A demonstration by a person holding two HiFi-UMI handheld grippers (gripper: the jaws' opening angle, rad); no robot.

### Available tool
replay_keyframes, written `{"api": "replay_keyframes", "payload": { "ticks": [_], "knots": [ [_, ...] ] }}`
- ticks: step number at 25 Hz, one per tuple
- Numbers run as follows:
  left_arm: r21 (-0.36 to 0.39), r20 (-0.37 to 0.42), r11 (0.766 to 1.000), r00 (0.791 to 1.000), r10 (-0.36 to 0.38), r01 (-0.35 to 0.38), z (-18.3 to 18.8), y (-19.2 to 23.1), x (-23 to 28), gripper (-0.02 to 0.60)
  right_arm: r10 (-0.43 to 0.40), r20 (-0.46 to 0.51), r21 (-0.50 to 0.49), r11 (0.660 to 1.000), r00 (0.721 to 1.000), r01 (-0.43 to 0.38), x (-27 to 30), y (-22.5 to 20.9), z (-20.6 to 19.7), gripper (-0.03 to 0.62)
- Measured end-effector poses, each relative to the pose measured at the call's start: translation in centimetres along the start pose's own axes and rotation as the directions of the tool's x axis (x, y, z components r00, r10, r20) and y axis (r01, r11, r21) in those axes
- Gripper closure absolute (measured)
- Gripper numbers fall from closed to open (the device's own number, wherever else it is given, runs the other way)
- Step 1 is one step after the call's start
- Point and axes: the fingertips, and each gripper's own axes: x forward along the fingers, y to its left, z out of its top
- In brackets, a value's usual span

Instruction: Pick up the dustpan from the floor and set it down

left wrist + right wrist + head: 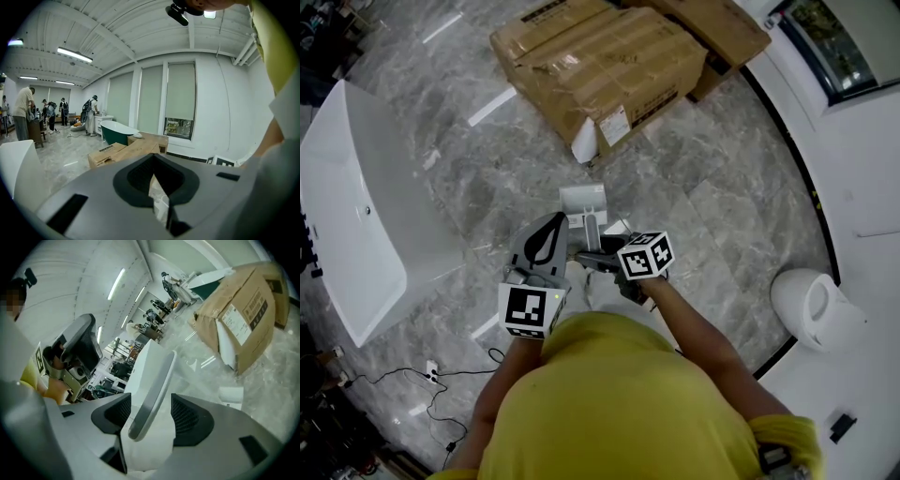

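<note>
Left gripper closed, empty; cardboard boxes beyond.

- The dustpan is white plastic: a small boxy pan and a long, flat handle with a grey strip down its face.
- The pan sits on the floor, just beyond the tips of the right gripper.
- The handle slants up from the pan towards that gripper and stands between its spread jaws, with a gap showing beside one pad.

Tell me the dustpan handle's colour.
The dustpan handle is white with a grey strip; best in right gripper view.
</note>
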Motion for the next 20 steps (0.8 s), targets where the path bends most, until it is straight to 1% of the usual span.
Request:
{"api": "replay_keyframes", "payload": {
  "ticks": [4,5,7,8,10,13,18,20],
  "knots": [
    [-0.007,-0.024,1.000,1.000,0.001,-0.001,-0.8,0.5,0.0,0.580,0.041,0.006,0.031,0.999,0.999,-0.041,0.7,-0.2,0.2,0.327],
    [-0.009,-0.021,1.000,1.000,0.002,-0.002,-0.7,0.6,0.0,0.580,0.061,0.015,0.039,0.997,0.998,-0.062,0.8,-0.1,0.5,0.342],
    [-0.013,-0.014,1.000,1.000,0.003,-0.003,-0.6,0.8,0.0,0.580,0.104,0.040,0.062,0.992,0.994,-0.106,0.7,0.1,1.2,0.421],
    [-0.015,-0.013,1.000,1.000,0.003,-0.003,-0.5,0.9,0.0,0.580,0.110,0.048,0.067,0.991,0.993,-0.113,0.6,0.1,1.5,0.418],
    [-0.015,-0.011,1.000,1.000,0.003,-0.004,-0.3,1.1,-0.1,0.580,0.099,0.045,0.050,0.994,0.994,-0.102,0.3,0.0,1.7,0.448],
    [-0.016,-0.014,1.000,1.000,0.006,-0.006,-0.5,1.4,-0.3,0.580,0.106,0.066,0.029,0.994,0.992,-0.108,-0.1,0.7,2.4,0.447],
    [-0.013,-0.001,1.000,1.000,-0.005,0.005,0.0,1.3,-0.3,0.580,0.136,0.172,0.031,0.989,0.976,-0.143,-2.0,3.2,5.0,0.433],
    [-0.012,0.002,1.000,1.000,-0.015,0.015,0.0,1.1,-0.3,0.580,0.144,0.199,0.025,0.988,0.969,-0.152,-3.0,4.4,5.8,0.427]
  ]
}}
